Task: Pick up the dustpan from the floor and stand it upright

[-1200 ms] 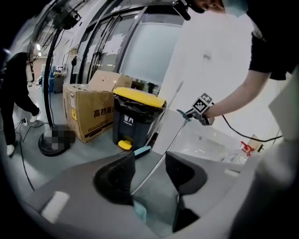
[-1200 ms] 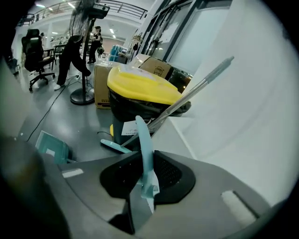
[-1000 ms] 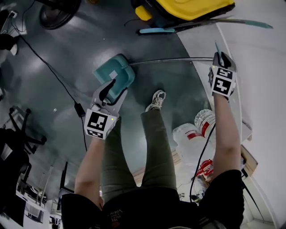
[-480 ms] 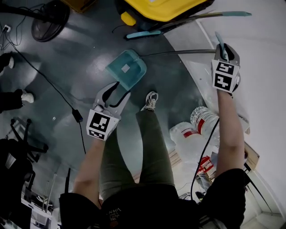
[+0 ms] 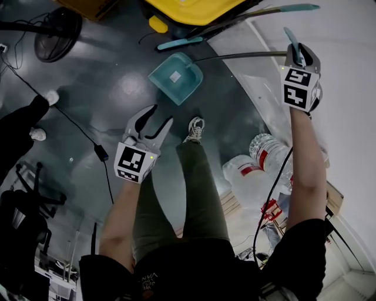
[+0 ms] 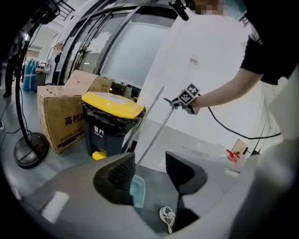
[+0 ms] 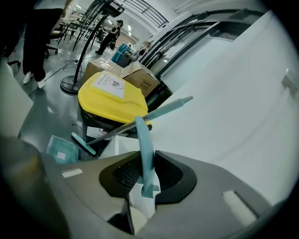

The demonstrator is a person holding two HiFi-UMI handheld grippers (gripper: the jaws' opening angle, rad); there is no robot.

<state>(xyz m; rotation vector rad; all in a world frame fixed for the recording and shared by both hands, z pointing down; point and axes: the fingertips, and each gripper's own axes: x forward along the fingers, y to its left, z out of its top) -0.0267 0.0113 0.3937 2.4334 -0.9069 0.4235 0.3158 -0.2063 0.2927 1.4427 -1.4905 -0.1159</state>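
1. High beside the smooth white wall (image 5: 346, 82), right gripper (image 5: 301, 54) narrowed onto the handle (image 7: 144, 144) of the dustpan (image 5: 175, 76). Ribbed black pads pressed against both sides of that curved, glossy teal plastic grip, with its hooked end poking out below them.
2. From the handle, a thin round metal pole (image 5: 241, 56), grey and dully shiny, slanting down and away to the pan.
3. Pan of the dustpan: a shallow, squarish teal plastic scoop with rounded corners and a small pale label at its middle. Low over the dark floor (image 5: 100, 88), just in front of the bin (image 5: 194, 9). Contact with the floor not clear.
4. Lower and well apart from the pan, left gripper (image 5: 156, 120) spread wide. Nothing between its textured black pads, only the far-off pan and a white laced shoe (image 6: 167, 217) visible through the gap.
5. Floor: grey-green, polished, with soft reflections and a thin black cable trailing across it.
6. Bin: dark body with black liner, domed yellow plastic lid and a yellow foot pedal.
7. Against the bin, a second long-handled tool (image 7: 119, 128) with a metal shaft, a teal crossbar at the bottom and a flat teal grip at the top.
8. Behind the bin, a brown cardboard box (image 6: 63, 119) with printed characters; beside it, a black stand (image 6: 29, 149) with a round, dished base.
9. Near the wall at the right, clear ribbed plastic bottles (image 5: 258, 164) with red labels.
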